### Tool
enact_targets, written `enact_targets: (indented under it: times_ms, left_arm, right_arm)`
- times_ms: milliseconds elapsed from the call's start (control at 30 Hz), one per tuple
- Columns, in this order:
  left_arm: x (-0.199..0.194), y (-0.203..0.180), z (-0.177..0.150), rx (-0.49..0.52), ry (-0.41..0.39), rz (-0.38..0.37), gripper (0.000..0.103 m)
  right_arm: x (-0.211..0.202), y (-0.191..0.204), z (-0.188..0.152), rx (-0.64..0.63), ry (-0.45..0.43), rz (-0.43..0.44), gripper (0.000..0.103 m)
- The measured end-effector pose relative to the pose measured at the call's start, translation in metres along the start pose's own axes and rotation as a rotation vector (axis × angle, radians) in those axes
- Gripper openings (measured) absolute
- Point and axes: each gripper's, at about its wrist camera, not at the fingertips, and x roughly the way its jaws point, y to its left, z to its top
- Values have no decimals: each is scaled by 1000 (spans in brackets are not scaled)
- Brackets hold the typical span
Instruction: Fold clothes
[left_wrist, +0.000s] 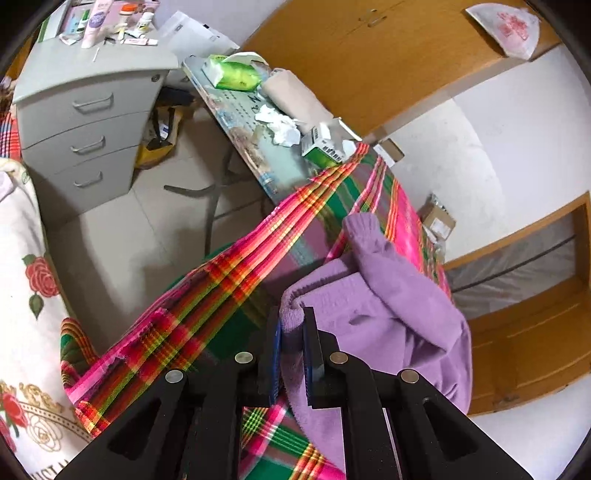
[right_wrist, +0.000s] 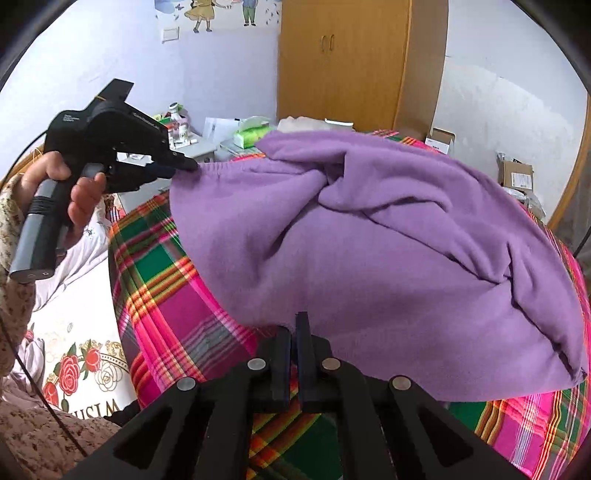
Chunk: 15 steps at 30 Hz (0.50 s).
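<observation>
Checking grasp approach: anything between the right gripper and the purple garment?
Nothing visible. The right gripper sits at the near edge of the purple garment, fingers nearly closed; whether they pinch it is unclear. The left gripper already clamps another edge.

Soft, even indoor light fills both views, bright on the white walls, with no harsh glare. Shadows are faint. Strong fisheye bending curves the wardrobe and the frame corners go black. Edges look slightly smeared.
</observation>
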Motion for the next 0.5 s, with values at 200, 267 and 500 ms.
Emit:
enact_targets:
  times_ms: [200,267,500]
  left_arm:
    - [-7,-3,-1,20,-11,29,10]
    - [-15,-6,0,29,-35,44,10]
    - [-37,-38,-2,131,-86,30,10]
  right_arm:
    - [-6,-14,-2,45,6,39,11]
    - [-12,-23,-3,76,-8,55,18]
    - [-32,-63,-9,182,-40,28,21]
